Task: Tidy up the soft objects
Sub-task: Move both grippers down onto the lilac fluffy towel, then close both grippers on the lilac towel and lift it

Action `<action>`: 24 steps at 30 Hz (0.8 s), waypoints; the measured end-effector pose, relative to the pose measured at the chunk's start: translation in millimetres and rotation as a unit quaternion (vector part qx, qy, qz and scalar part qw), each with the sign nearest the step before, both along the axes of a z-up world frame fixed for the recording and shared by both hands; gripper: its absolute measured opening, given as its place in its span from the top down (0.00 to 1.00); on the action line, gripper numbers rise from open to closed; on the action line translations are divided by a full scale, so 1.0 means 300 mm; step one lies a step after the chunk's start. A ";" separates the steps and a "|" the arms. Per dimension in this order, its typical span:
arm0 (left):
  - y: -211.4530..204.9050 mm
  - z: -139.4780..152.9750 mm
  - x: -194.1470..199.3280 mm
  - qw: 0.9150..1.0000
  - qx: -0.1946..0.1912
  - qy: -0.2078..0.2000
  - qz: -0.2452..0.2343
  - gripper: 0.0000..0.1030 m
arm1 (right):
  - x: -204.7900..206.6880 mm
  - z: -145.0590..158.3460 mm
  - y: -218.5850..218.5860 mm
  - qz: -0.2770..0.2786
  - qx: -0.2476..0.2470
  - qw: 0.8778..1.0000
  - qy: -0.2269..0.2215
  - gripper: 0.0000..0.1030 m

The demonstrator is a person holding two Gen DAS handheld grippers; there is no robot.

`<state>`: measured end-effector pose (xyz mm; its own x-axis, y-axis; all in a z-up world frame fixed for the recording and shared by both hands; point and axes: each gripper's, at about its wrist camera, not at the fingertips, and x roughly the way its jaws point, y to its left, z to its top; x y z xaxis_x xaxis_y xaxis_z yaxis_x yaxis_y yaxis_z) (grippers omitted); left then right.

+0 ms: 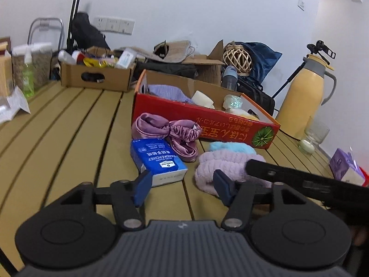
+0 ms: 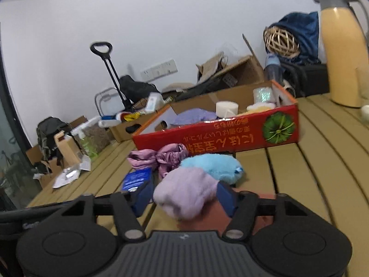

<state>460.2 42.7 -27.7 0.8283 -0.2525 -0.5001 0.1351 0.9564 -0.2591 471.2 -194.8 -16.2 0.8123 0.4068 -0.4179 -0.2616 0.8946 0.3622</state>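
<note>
Nearest in the right wrist view, the right gripper (image 2: 184, 196) has its fingers spread around the near end of the lilac fluffy towel (image 2: 184, 191), with no grip made; the blue pads sit beside the pile rather than pressing it, so a shallow close could catch only loose fuzz and let the towel slide out on the lift. The left gripper (image 1: 182, 187) also stands spread and empty, low over the slatted table (image 1: 69, 127), its left pad just in front of the blue tissue pack (image 1: 159, 159). The two tools are close together, so they could knock each other. Touching the towel on its far side lies the blue plush piece (image 2: 212, 167), which might be dragged along. Beyond it the purple satin scrunchie band (image 1: 168, 133) rests against the red cardboard box (image 1: 230, 127), which already holds soft items; a careless drop could clip the box's near wall and spill onto the table
</note>
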 end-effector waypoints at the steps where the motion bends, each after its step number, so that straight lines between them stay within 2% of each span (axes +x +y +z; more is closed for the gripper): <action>1: 0.004 -0.010 0.007 1.000 -0.006 0.003 -0.001 0.42 | 0.019 -0.011 0.011 -0.004 -0.006 1.000 0.002 0.62; 3: 0.009 -0.031 0.014 1.000 -0.012 0.012 0.001 0.42 | 0.055 -0.039 0.027 -0.003 -0.021 1.000 -0.001 0.72; 6: 0.021 -0.045 0.020 1.000 -0.014 0.025 0.001 0.42 | 0.067 -0.057 0.027 0.014 -0.015 1.000 -0.013 0.80; 11: 0.070 -0.031 -0.005 0.995 -0.088 0.034 -0.040 0.41 | 0.006 0.021 -0.006 0.098 0.012 0.995 -0.007 0.82; 12: 0.073 -0.033 -0.017 0.993 -0.104 0.035 -0.050 0.39 | -0.014 0.032 -0.009 0.127 0.007 0.992 0.001 0.82; 14: 0.070 -0.047 -0.042 0.990 -0.116 0.034 -0.068 0.39 | -0.038 0.029 -0.017 0.152 0.009 0.988 0.026 0.82; 17: 0.044 -0.072 -0.038 0.991 -0.102 0.060 -0.061 0.41 | -0.055 -0.013 -0.029 0.141 -0.005 0.989 0.052 0.81; 20: 0.038 -0.088 -0.037 0.988 -0.116 0.077 -0.061 0.43 | -0.051 -0.047 -0.054 0.119 0.021 0.990 0.069 0.81; 21: 0.036 -0.093 -0.037 0.988 -0.121 0.075 -0.064 0.48 | -0.051 -0.052 -0.054 0.117 0.022 0.991 0.069 0.81; 22: 0.034 -0.103 -0.030 0.987 -0.128 0.077 -0.067 0.64 | -0.049 -0.058 -0.049 0.117 0.019 0.990 0.071 0.81; 24: 0.024 -0.107 -0.021 0.985 -0.130 0.088 -0.066 0.69 | -0.055 -0.062 -0.037 0.115 0.009 0.991 0.070 0.81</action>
<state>454.0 49.8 -59.9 0.6860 -0.4911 -0.5369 0.1855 0.8315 -0.5236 454.8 -205.8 -34.9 0.6320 0.5831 -0.5104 -0.4037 0.8100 0.4254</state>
